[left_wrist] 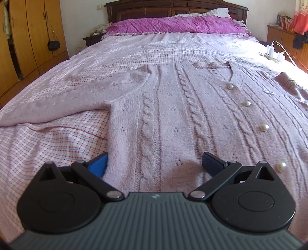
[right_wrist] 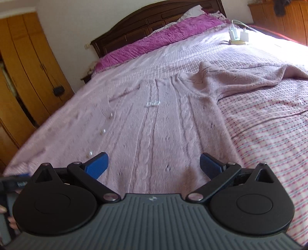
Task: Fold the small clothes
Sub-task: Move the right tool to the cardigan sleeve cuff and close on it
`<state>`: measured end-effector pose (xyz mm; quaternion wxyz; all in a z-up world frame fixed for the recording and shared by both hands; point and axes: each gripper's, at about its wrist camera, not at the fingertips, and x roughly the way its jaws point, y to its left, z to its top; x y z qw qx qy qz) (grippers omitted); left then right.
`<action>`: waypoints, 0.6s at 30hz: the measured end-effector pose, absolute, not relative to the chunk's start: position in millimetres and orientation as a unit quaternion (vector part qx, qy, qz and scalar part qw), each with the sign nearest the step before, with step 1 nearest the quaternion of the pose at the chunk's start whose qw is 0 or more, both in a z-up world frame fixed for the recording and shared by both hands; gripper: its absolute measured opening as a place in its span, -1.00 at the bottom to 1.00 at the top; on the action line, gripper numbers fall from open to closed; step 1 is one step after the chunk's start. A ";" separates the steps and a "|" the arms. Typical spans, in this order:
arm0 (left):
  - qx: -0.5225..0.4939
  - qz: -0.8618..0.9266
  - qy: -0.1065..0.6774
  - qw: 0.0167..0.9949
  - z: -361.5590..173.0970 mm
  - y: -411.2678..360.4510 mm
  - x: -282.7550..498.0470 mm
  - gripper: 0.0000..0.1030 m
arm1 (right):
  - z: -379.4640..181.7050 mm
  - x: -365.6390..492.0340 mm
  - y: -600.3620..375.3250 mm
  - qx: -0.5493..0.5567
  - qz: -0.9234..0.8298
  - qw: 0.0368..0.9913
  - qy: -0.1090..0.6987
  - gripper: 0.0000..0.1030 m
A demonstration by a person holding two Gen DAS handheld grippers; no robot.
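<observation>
Far left: wooden wardrobe [left_wrist: 28, 38], well clear of the work. Then the bed [left_wrist: 48, 142] in its checked sheet, and on it, spread flat and buttoned, the pink cable-knit cardigan [left_wrist: 163, 115], long axis pointing straight away from both grippers toward the headboard [left_wrist: 173, 8], hem nearest, collar farthest. Left sleeve [left_wrist: 77, 96] stretched out sideways and slightly back. Left gripper [left_wrist: 154, 163] released, jaws wide, nothing held, poised just above the hem over the cardigan's left half, blue pad [left_wrist: 98, 165] at the side seam. Pearl buttons [left_wrist: 264, 127] down the middle, right of that gripper. Further right: right gripper [right_wrist: 154, 165] likewise released and empty, low over the hem of the right half. Right sleeve [right_wrist: 250, 77] rumpled, thrown outward. Probably a hem pinch next, one gripper per half, each about equally close; sleeve tucking likely needed first.
</observation>
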<state>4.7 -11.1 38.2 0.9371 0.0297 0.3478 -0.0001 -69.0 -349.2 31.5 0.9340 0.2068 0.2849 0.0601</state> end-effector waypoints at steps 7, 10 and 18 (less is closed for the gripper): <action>0.005 0.007 0.363 0.932 50.2 -23.5 10.9 1.00 | 50.6 -59.0 -423.8 0.217 0.021 0.943 0.250 1.00; 0.007 0.014 0.371 0.929 51.3 -28.4 16.0 1.00 | 51.2 -47.3 -461.0 0.232 -0.004 0.943 0.241 1.00; 0.030 0.046 0.392 0.919 41.2 -34.9 27.5 1.00 | 31.4 -6.3 -554.0 0.301 -0.090 0.923 0.223 1.00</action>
